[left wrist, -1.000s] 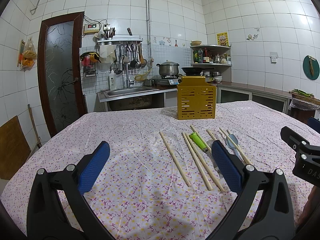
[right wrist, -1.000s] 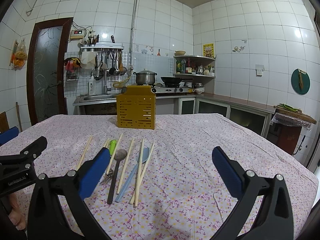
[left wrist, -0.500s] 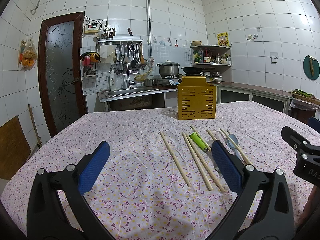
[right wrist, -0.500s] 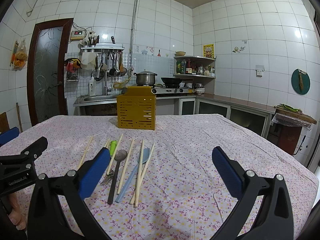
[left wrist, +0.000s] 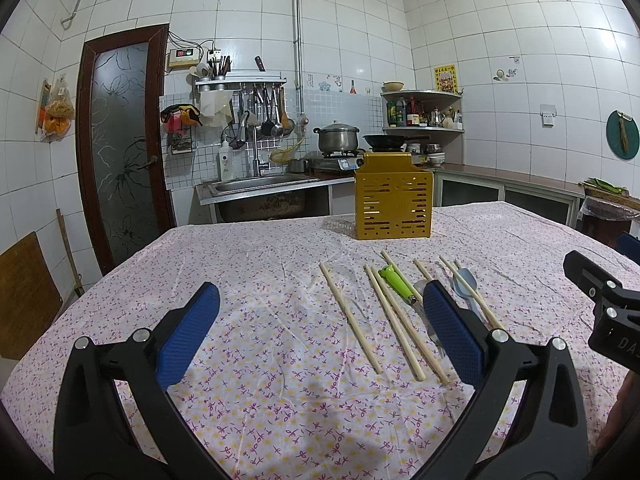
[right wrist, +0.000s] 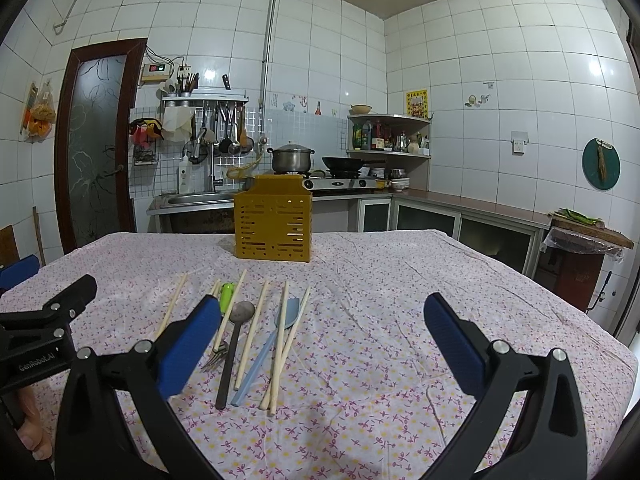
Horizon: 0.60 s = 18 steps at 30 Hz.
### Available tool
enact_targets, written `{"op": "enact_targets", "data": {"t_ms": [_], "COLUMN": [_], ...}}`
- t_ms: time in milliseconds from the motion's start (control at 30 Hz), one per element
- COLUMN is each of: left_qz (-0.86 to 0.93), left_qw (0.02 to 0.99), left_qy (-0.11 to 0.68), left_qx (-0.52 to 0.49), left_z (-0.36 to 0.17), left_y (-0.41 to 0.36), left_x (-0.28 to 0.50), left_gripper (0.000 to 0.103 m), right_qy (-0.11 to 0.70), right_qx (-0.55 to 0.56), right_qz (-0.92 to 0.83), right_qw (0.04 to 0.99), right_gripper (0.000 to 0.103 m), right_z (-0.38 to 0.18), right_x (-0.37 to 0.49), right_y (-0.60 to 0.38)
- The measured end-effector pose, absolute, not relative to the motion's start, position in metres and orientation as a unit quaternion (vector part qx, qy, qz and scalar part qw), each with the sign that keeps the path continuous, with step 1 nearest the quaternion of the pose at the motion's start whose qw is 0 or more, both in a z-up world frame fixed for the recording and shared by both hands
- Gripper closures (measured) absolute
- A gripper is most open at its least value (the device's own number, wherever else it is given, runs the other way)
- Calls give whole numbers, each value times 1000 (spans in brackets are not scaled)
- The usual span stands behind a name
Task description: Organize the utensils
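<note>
Covering the table, a floral cloth (right wrist: pixel 400 320), white-tiled kitchen walls (right wrist: pixel 480 60), both grippers' fingers (left wrist: pixel 188 332) (right wrist: pixel 452 340) spread wide, holding nothing

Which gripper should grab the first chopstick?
Probably the left gripper: open, and the chopsticks lie just ahead between its fingers. The right gripper, also open, has them by its left finger.

Each gripper is a black plastic frame, its two arms ending in long blue fingers (left wrist: pixel 188 332) with a fine ribbed texture. Silver round screws sit on each arm just behind the blue pads (right wrist: pixel 452 344). The left gripper (right wrist: pixel 44 332), seen from the right camera, carries white lettering reading "GenRobot.AI" on its black side. A bare thumb (right wrist: pixel 34 438) shows below that lettering.
</note>
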<state>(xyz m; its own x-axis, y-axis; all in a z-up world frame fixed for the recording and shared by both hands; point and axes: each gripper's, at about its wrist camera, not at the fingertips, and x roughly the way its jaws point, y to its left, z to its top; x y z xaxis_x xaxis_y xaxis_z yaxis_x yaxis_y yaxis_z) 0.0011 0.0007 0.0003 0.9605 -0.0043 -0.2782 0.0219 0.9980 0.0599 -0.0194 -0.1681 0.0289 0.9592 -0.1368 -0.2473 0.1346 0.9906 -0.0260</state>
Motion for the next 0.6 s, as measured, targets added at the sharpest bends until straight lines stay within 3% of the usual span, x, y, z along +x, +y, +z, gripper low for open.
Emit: {"op": "enact_targets", "data": {"t_ms": [600], "left_qz": [-7], "left_qw": [990], "left_qy": [140], "left_qx": [31], "left_z": [0], "left_y": [1], "left_x": [1], "left_gripper": [5], "right_qy": [126], "right_qx": [-4], "right_qz": [-70], "right_qw": [990], "right_gripper": [4], "right_z": [27], "right_x": [-19], "right_y": [-169]}}
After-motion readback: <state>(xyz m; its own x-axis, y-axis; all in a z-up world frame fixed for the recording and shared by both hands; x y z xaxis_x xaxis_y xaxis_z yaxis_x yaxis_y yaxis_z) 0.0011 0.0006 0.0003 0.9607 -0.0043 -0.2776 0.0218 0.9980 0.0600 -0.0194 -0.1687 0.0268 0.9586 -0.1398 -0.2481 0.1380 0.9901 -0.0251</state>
